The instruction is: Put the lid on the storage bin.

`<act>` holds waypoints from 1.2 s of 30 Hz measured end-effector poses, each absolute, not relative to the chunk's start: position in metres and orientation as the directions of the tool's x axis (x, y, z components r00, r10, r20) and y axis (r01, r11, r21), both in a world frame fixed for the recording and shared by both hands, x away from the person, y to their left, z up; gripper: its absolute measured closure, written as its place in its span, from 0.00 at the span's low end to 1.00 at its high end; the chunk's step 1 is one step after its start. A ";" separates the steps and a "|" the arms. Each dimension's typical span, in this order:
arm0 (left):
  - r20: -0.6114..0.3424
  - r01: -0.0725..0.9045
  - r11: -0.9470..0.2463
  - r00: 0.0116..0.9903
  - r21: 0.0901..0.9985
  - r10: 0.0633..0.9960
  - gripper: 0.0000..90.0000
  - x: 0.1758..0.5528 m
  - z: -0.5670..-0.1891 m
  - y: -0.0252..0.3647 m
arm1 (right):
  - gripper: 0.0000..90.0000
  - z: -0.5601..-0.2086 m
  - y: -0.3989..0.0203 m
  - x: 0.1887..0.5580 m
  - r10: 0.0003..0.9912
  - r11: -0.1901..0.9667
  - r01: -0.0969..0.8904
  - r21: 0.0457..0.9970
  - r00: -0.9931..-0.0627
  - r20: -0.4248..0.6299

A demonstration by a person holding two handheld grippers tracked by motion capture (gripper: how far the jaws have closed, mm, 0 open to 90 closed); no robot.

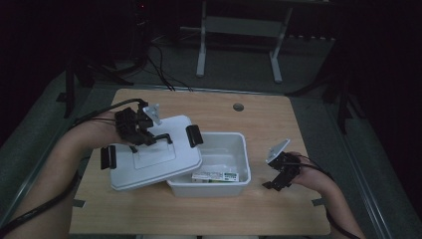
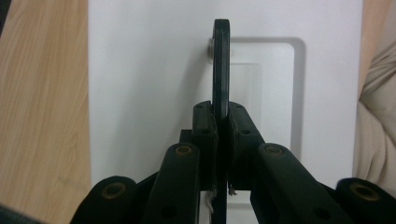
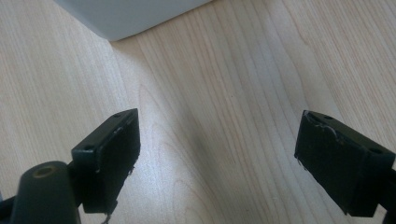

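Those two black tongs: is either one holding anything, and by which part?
The left tongs grip the white plastic box lid by its black top handle. The right tongs hold nothing.

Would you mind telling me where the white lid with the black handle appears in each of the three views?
High view: the lid sits left of centre, tilted over the box, its handle held by the left gripper.
Left gripper view: the lid spans the middle behind the jaws.
Right gripper view: not in it.
Shared landmark: the wooden table.
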State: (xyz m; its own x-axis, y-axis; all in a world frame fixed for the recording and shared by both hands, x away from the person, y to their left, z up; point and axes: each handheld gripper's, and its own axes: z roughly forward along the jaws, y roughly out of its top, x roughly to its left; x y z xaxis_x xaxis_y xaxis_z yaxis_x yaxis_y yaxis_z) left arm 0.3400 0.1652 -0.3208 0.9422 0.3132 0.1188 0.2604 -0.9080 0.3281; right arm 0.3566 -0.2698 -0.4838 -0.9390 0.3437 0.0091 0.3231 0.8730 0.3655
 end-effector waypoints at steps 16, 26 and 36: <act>0.120 0.191 -0.930 0.964 0.313 0.238 0.93 0.349 -0.320 0.114 | 0.15 -0.484 -0.271 0.356 0.344 0.870 0.323 0.372 -0.939 0.011; 0.113 0.125 -0.947 0.980 0.296 0.165 0.93 0.353 -0.326 0.081 | 0.15 -0.484 -0.272 0.354 0.339 0.870 0.317 0.378 -0.941 0.009; 0.111 0.077 -0.949 0.987 0.306 0.116 0.93 0.357 -0.328 0.057 | 0.15 -0.486 -0.274 0.353 0.339 0.868 0.317 0.381 -0.941 0.009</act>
